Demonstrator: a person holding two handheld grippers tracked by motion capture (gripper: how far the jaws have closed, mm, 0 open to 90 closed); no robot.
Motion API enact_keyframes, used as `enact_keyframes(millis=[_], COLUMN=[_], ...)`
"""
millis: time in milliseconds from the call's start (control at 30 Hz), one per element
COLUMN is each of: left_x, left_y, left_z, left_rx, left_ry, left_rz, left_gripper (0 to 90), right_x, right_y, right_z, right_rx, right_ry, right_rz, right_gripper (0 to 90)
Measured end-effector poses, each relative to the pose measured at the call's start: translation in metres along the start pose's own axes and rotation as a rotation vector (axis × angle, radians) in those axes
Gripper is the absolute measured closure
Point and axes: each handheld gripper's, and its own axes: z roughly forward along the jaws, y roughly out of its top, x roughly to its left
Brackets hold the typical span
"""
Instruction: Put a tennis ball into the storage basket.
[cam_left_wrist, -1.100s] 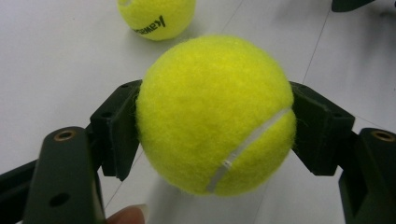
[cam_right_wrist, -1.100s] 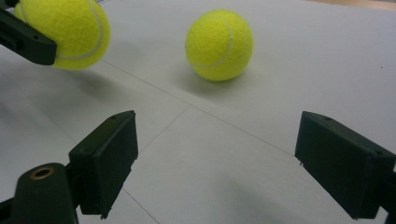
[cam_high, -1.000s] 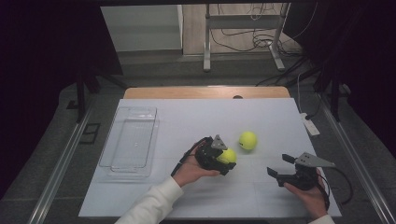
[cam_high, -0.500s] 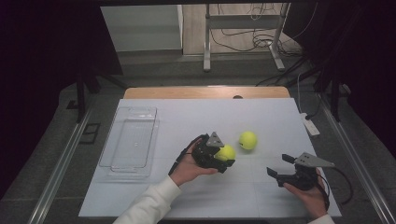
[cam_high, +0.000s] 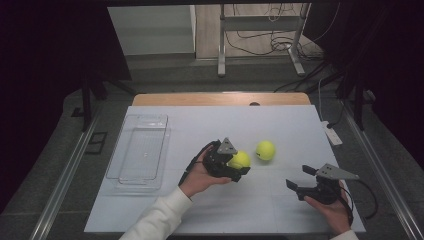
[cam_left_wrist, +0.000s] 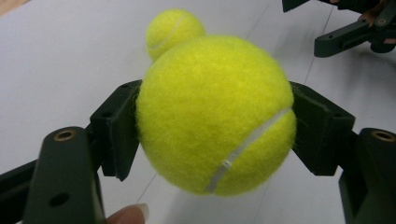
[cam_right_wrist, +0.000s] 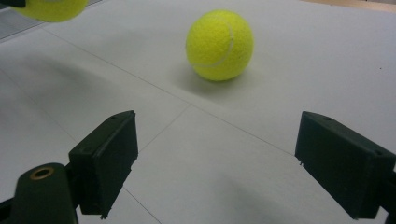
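Observation:
My left gripper (cam_high: 239, 165) is shut on a yellow tennis ball (cam_high: 240, 159) and holds it just above the white table mat. In the left gripper view both black pads press the sides of that ball (cam_left_wrist: 215, 114). A second tennis ball (cam_high: 265, 150) rests on the mat a little to the right; it also lies beyond the held ball (cam_left_wrist: 173, 29) and ahead of the right jaws (cam_right_wrist: 219, 45). My right gripper (cam_high: 300, 178) stands open near the mat's front right, with nothing between its fingers (cam_right_wrist: 106, 157).
A clear plastic tray (cam_high: 141, 151) lies on the left part of the white mat (cam_high: 210, 125). A small white object (cam_high: 333, 135) sits at the mat's right edge. The table's wooden far edge (cam_high: 220, 99) is beyond the mat.
The left gripper has lifted the held ball slightly off the mat. The loose ball and the right gripper have stayed where they were.

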Motion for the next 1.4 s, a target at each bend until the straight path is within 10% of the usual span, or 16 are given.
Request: enact_keyframes(millis=[1400], left_x=[0.019], left_y=[0.007], left_z=[-0.042], left_rx=[-0.096], left_ry=[0.066], left_rz=[-0.043], left_gripper=[27.0], right_x=[0.001], right_y=[0.001], right_z=[0.001], right_rx=[-0.003], right_ry=[0.005], right_rz=[-0.006], right_gripper=[13.7])
